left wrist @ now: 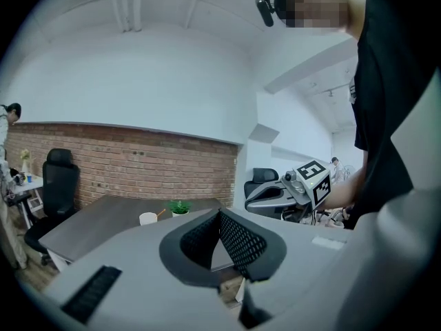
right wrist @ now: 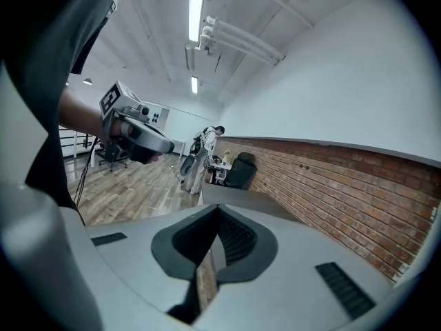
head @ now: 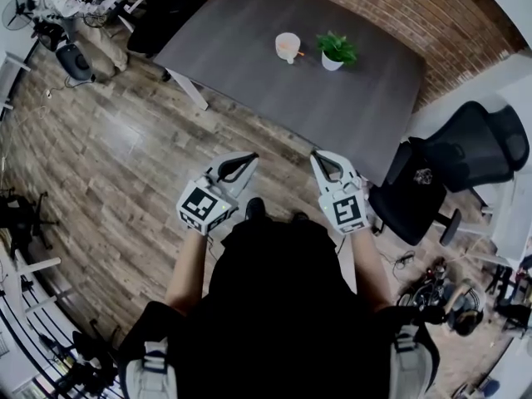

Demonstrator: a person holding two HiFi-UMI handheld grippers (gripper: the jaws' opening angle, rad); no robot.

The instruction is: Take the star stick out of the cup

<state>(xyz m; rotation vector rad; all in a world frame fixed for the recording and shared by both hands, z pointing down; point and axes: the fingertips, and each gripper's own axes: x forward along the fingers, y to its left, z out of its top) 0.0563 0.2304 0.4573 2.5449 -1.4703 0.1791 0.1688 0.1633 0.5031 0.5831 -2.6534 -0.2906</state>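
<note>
Two closed tongs [head: 249, 158] [head: 319, 156], one cup [head: 288, 46], one plant [head: 336, 50]

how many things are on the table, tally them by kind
cup: 1
stick in the cup: 1
potted plant: 1
total on the table: 3
</note>
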